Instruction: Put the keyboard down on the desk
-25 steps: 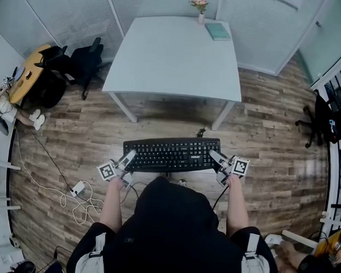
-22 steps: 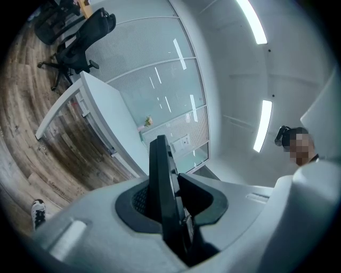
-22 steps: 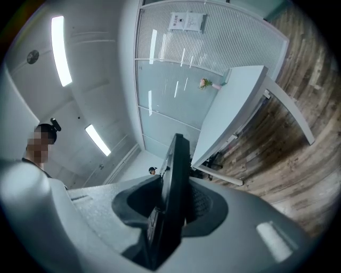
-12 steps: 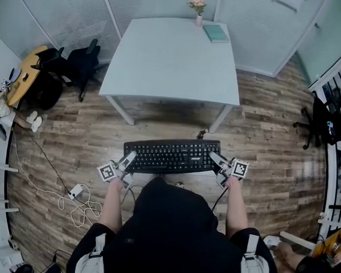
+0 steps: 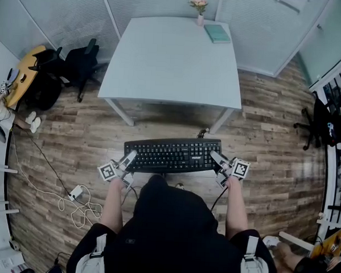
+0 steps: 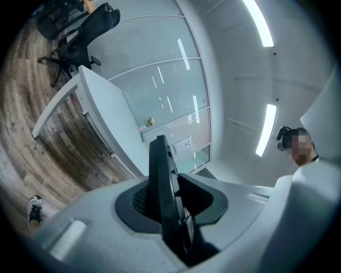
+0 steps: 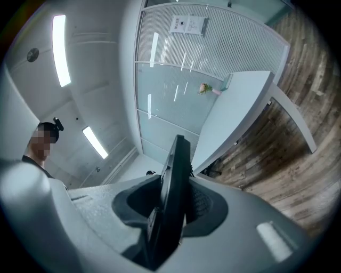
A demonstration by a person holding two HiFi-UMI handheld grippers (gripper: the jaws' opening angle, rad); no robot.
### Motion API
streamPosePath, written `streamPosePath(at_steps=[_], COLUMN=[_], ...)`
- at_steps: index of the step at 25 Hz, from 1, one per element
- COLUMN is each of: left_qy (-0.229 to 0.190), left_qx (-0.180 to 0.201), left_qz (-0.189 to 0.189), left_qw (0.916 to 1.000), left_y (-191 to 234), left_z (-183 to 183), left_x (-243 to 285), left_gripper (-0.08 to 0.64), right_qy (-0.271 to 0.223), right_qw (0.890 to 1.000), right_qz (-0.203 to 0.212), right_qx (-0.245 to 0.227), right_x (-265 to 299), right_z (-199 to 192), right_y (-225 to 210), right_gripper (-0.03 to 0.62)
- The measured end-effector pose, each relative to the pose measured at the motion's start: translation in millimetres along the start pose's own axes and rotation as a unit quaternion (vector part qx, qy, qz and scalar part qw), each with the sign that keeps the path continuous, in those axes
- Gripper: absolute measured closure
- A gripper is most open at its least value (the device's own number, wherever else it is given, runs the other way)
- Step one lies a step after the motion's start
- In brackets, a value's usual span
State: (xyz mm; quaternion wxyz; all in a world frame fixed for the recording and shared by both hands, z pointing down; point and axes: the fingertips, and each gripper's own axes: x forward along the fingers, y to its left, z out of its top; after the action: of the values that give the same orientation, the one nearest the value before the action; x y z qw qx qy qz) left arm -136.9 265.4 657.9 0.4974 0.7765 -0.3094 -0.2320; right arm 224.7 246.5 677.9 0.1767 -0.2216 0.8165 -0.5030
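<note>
1. The head view shows the black keyboard (image 5: pixel 171 155) held level above the wood floor (image 5: pixel 272 150), short of the pale worktop (image 5: pixel 171 59). The left gripper (image 5: pixel 129 158) and the right gripper (image 5: pixel 215 157) are at its two ends.
2. Only the gripper views show the grip: each pair of jaws pinches a keyboard end, seen edge-on.
3. A teal book (image 5: pixel 217 32) and a flower vase (image 5: pixel 199 9) sit at the worktop's far edge. An office chair (image 5: pixel 83 60) stands to its left.
</note>
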Motion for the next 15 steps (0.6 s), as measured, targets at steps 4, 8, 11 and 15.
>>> streamPosePath(at_steps=[4, 8, 11, 15], left_qy=[0.006, 0.012, 0.02, 0.028], left_qx=[-0.001, 0.0, -0.003, 0.001], left_qz=[-0.003, -0.004, -0.002, -0.005], left_qw=[1.0, 0.9999, 0.9998, 0.9996], left_y=[4.8, 11.0, 18.5, 27.4], left_z=[9.4, 20.8, 32.4, 55.7], left_x=[11.1, 24.0, 35.2, 49.0], left_gripper=[0.448, 0.449, 0.449, 0.449], right_qy=[-0.011, -0.028, -0.03, -0.038], right_qw=[1.0, 1.0, 1.0, 0.999], right_qz=[-0.002, 0.006, -0.002, -0.008], right_qx=[0.002, 0.003, 0.007, 0.009], right_x=[3.7, 12.4, 20.6, 38.3], right_z=[7.0, 19.1, 26.8, 38.5], right_y=[-8.0, -11.3, -18.8, -26.0], right_gripper=[0.471, 0.474, 0.472, 0.471])
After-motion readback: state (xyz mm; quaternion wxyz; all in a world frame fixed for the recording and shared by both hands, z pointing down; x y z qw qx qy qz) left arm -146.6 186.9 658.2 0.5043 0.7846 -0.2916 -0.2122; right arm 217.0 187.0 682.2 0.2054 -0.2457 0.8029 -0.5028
